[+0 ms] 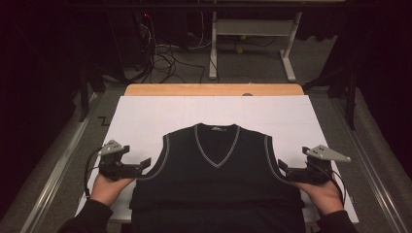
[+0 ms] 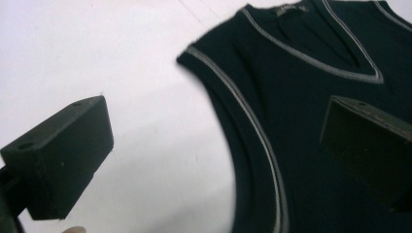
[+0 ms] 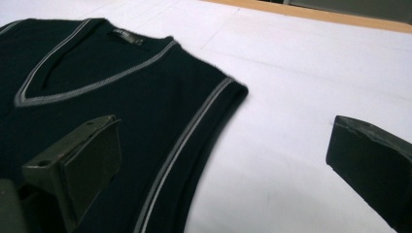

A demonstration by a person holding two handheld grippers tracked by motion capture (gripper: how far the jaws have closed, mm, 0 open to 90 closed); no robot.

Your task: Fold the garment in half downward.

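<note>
One white sheet (image 1: 145, 116) covers most of the table (image 1: 214, 90), and on it a dark vest (image 1: 214, 174) with grey trim lies flat, V-neck toward the far edge, hem folded up at the near edge. Left gripper (image 1: 141, 167) sits just beside the vest's left armhole, jaws wide apart with nothing between them, one jaw over the vest and one over bare sheet. Right gripper (image 1: 284, 170) sits just beside the vest's right armhole, jaws likewise wide apart and gripping nothing, one above the vest and one above the sheet.
</note>
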